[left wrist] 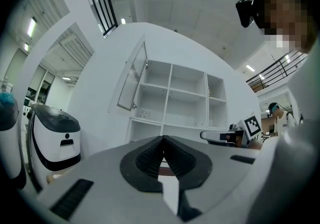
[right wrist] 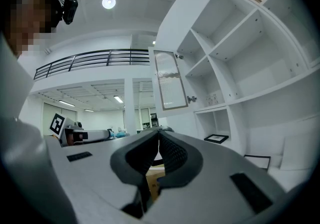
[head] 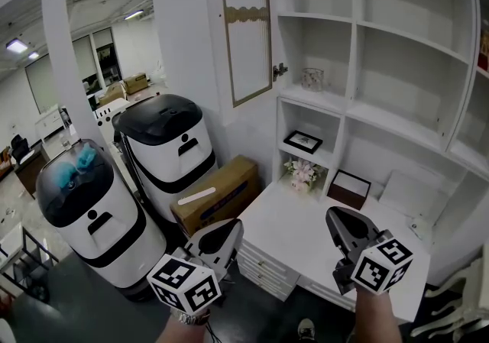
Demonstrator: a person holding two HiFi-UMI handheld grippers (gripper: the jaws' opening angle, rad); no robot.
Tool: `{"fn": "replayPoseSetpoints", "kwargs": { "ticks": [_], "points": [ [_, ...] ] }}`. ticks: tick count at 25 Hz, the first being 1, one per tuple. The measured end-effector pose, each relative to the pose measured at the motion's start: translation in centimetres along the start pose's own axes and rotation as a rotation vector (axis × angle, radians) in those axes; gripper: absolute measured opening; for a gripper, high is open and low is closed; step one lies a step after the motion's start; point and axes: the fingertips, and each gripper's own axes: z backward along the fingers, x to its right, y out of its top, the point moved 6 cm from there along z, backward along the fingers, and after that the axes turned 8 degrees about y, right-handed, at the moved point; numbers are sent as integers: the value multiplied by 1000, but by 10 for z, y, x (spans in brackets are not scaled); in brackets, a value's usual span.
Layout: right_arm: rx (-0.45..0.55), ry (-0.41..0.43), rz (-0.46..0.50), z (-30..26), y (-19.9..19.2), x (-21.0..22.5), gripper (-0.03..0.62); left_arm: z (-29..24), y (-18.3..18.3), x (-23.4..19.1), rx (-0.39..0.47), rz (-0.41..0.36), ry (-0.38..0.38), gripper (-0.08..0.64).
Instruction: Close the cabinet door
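- The left hand-held gripper (head: 231, 227) is nearest, low in the head view, with its marker cube closest of all; its jaws are together with nothing between them, and it points level over the front left corner of the white surface (head: 306, 242)
- The right hand-held gripper (head: 334, 216) is just beside it over the front edge of that surface, with its jaws also pressed together and empty
- The cabinet door (head: 246, 28) stands open, swung out past the left edge of the white shelf unit (head: 353, 36) and well apart from both grippers; its panel is pale inside a thin gold frame
- A small metal fitting (head: 280, 70) sits at the door's lower right corner, either a hinge or a knob; the view is too small to tell
- A glass jar (head: 312, 78) stands near the left edge of an upper shelf, and a black picture frame (head: 302, 141) lies in the compartment below
- Flowers (head: 302, 173) sit at the back left corner of the surface, and a dark box (head: 349, 189) sits along its back edge
- On the floor to the left are a cardboard box (head: 218, 195) and two white-and-black machines (head: 164, 150)
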Motion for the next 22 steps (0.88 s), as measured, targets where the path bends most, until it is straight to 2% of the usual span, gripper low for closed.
{"fn": "replayPoseSetpoints", "kwargs": {
  "ticks": [12,22],
  "points": [
    [-29,27,-12,-28,-10,-5,5,6,-4,-30,-1,21,38,5],
    [-61,88,-23,-81,-8,25,5,-27,0,-61,-2,37,102,5]
  ]
}}
